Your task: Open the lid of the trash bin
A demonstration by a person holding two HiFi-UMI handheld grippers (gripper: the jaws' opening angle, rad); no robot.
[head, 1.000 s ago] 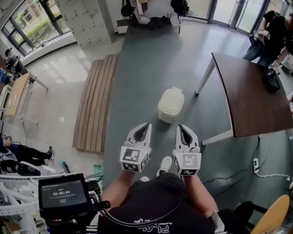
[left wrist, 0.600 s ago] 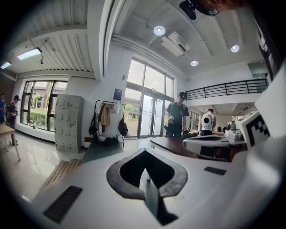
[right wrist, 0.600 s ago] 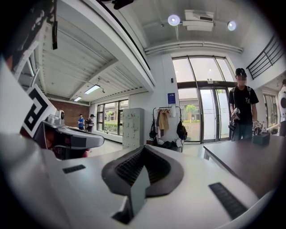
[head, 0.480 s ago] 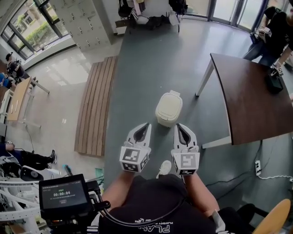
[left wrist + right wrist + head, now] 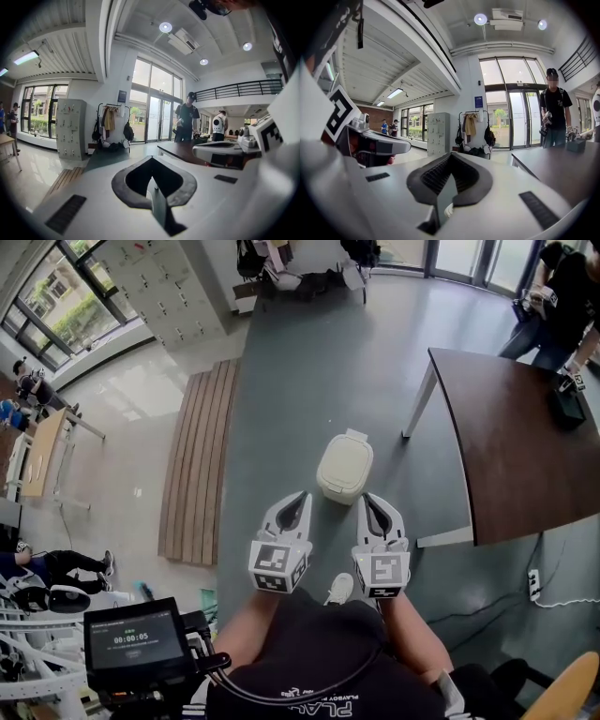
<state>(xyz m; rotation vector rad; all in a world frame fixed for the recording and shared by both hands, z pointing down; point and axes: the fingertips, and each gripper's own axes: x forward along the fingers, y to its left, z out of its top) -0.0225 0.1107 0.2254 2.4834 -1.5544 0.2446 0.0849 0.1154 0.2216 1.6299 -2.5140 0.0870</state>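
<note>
A cream trash bin (image 5: 345,468) with its lid down stands on the grey floor in the head view, just ahead of both grippers. My left gripper (image 5: 301,496) is held low and to the bin's left, jaws shut with nothing in them. My right gripper (image 5: 367,500) sits beside it, a little right of the bin, also shut and holding nothing. Neither touches the bin. In the left gripper view the left gripper (image 5: 151,162) points level across the room, and so does the right gripper (image 5: 449,157) in its own view; the bin shows in neither.
A dark brown table (image 5: 511,437) with white legs stands to the right, people (image 5: 561,292) at its far end. A strip of wooden slats (image 5: 192,460) lies on the floor at left. A power strip (image 5: 534,581) and cable lie at lower right. My shoe (image 5: 338,589) is below the grippers.
The bin has drifted slightly lower and nearer in the head view as the view moved forward. Both grippers have kept their places and stayed shut.
</note>
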